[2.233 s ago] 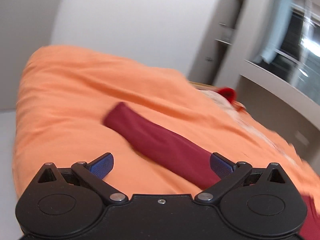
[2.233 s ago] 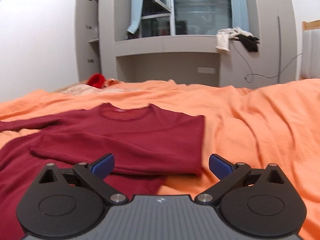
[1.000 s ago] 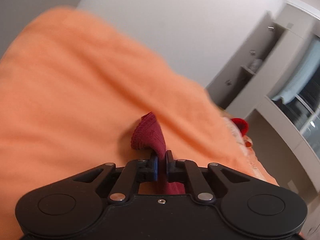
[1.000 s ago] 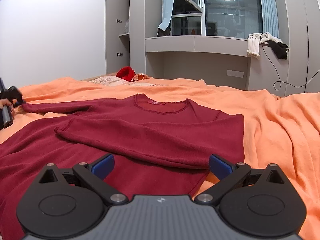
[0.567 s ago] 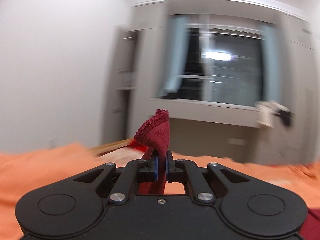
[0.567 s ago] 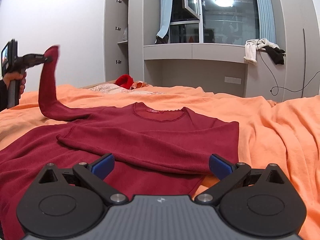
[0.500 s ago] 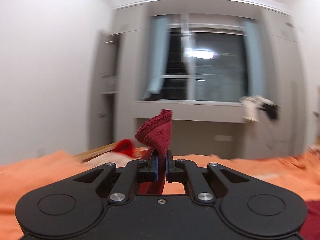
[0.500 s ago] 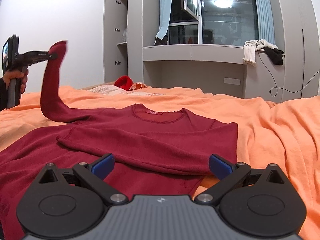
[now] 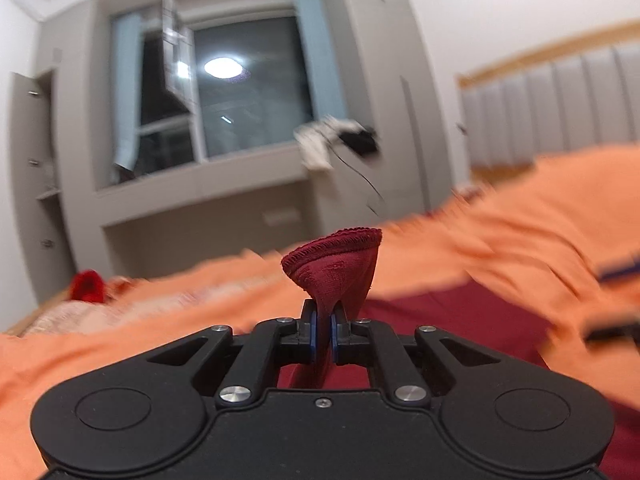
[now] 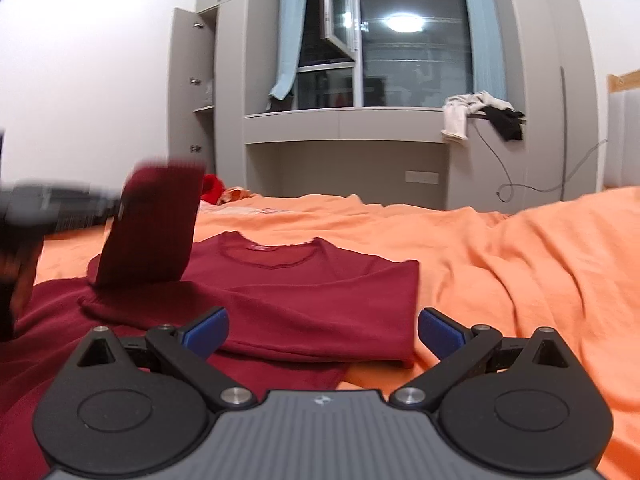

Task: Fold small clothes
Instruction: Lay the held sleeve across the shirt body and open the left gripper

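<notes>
A dark red long-sleeved shirt (image 10: 304, 288) lies on the orange bedspread (image 10: 500, 264), its right side folded over the body. My left gripper (image 9: 323, 334) is shut on the cuff of the shirt's left sleeve (image 9: 336, 268) and holds it raised above the bed. In the right wrist view that sleeve (image 10: 152, 224) stands up at the left, over the shirt's left shoulder, blurred by motion. My right gripper (image 10: 322, 330) is open and empty, low over the shirt's near folded edge.
A grey window desk and cabinets (image 10: 344, 128) stand beyond the bed, with white and black clothes (image 10: 480, 114) draped on the ledge. A red item (image 10: 212, 192) lies at the bed's far left. A padded headboard (image 9: 560, 108) is on the right.
My left gripper shut on the sleeve cuff, lifted it off the bed and has swung it rightward over the shirt. My right gripper stayed open and nearly still.
</notes>
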`<state>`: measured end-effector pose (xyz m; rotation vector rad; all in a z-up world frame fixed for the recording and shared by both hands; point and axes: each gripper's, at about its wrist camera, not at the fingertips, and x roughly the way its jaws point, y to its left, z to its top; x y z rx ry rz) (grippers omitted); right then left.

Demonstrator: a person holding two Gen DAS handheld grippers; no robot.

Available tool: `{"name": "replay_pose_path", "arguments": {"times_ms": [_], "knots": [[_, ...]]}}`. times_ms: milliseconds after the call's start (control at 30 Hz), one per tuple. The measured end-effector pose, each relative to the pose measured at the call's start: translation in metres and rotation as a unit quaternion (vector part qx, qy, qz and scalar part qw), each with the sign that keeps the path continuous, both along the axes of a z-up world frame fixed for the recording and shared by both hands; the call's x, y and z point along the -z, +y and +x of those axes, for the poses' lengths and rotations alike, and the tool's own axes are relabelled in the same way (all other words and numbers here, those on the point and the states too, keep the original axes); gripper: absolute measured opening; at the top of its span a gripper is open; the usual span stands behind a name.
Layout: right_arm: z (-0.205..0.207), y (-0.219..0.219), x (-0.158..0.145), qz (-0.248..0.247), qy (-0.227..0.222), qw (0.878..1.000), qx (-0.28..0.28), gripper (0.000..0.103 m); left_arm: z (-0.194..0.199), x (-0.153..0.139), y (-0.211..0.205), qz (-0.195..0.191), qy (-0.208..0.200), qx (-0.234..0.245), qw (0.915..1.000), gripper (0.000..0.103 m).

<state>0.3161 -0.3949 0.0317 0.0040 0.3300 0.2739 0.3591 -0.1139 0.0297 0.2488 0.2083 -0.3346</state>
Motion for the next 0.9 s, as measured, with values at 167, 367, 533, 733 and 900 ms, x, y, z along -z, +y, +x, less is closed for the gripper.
{"name": "replay_pose_path", "arguments": {"times_ms": [167, 367, 533, 733, 900], "knots": [[0.001, -0.009, 0.001, 0.014, 0.006, 1.000, 0.014, 0.103, -0.025, 0.051, -0.014, 0.041, 0.059, 0.044, 0.9964, 0.018], [0.003, -0.005, 0.003, 0.010, 0.008, 1.000, 0.011, 0.103, -0.045, 0.049, 0.004, 0.016, 0.110, 0.072, 0.9912, 0.066], [0.005, 0.005, 0.004, 0.000, 0.010, 1.000, -0.003, 0.103, -0.045, 0.024, 0.044, -0.034, 0.148, 0.054, 0.9869, 0.092], [0.012, 0.036, 0.012, -0.047, 0.018, 0.998, -0.027, 0.103, -0.030, 0.004, 0.112, -0.129, 0.181, -0.060, 0.9731, 0.102], [0.011, 0.064, 0.020, -0.105, 0.010, 0.993, -0.060, 0.103, 0.006, 0.001, 0.182, -0.178, 0.183, -0.194, 0.9472, 0.102]]}}
